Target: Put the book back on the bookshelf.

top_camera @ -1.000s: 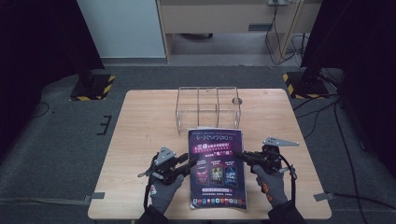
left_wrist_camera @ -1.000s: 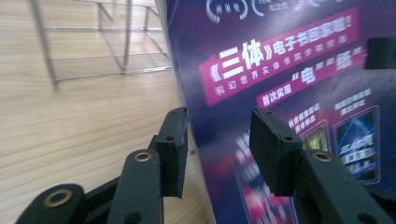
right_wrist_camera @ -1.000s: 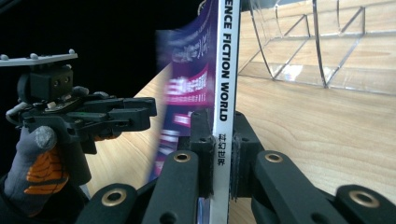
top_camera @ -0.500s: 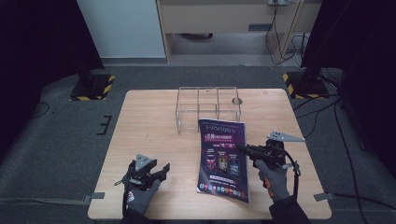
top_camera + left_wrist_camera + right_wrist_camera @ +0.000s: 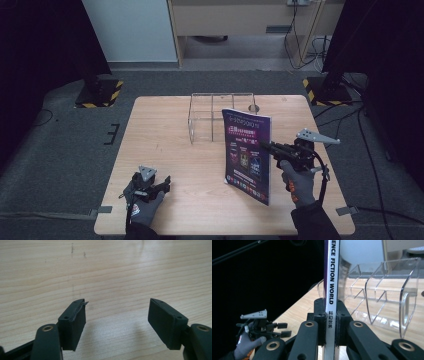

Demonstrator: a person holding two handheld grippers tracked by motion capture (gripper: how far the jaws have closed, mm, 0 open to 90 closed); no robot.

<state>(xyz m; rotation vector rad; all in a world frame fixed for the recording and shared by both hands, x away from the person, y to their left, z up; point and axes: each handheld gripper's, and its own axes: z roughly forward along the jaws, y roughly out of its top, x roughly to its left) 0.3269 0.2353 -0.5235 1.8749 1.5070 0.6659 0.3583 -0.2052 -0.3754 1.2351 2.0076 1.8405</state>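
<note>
A purple-covered magazine [image 5: 246, 155] stands nearly upright above the right half of the table, lifted by its spine edge. My right gripper [image 5: 266, 146] is shut on that white spine [image 5: 331, 297], which reads "SCIENCE FICTION WORLD" in the right gripper view, clamped between both pads. My left gripper [image 5: 166, 183] sits low at the table's front left, apart from the magazine. Its jaws have just been opening and stand wide over bare wood [image 5: 116, 315], with nothing between them. A clear acrylic rack [image 5: 216, 116] with dividers stands at the table's far middle, behind the magazine.
The wooden table [image 5: 165, 135] has bare wood at the left and centre. In the right gripper view the clear rack [image 5: 384, 295] lies just right of the spine, and the left gripper [image 5: 278, 329] shows far off at lower left. Dark floor and cables surround the table.
The left gripper let go of the magazine, moved left and down to the table's front left, and opened. The right gripper rose, tipping the magazine from flat to nearly upright.
</note>
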